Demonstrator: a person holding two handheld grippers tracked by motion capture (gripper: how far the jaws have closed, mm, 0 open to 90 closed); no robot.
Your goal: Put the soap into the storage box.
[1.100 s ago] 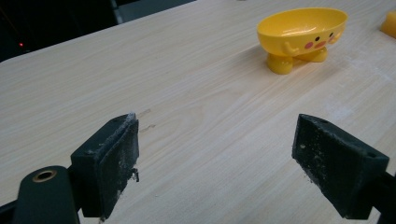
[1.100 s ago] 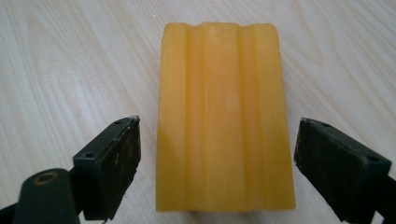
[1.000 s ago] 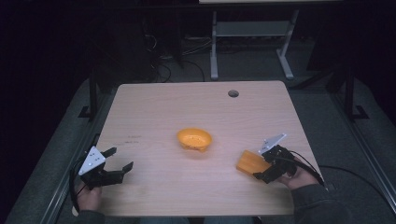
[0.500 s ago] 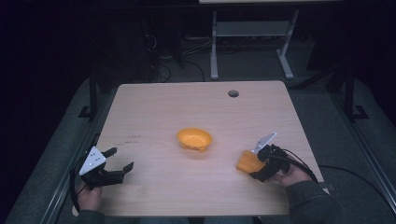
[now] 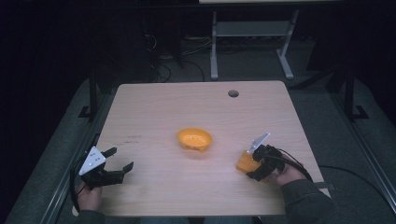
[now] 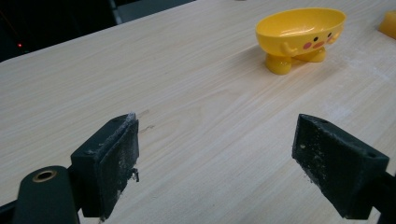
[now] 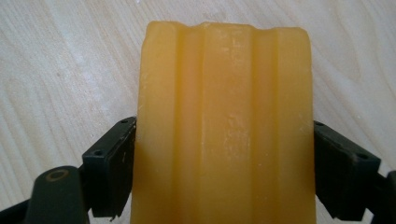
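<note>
Bowl (image 5: 194, 139) mid-table (image 5: 154, 107), bar (image 5: 245, 161) right.

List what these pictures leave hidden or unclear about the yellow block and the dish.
- Yellow block: its near end is cut off by the bottom edge in the right gripper view; its underside is hidden.
- Right gripper: in the high view, whether the block is lifted off the table is unclear.
- Yellow dish: its inside is hidden by its own rim in the left gripper view, too small in the high view.

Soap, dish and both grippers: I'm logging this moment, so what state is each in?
Soap bar: clamped between the right gripper's jaws, ridged face showing.
Yellow dish: upright on the table, empty.
Right gripper: shut on the soap bar.
Left gripper: open, holding nothing.
</note>
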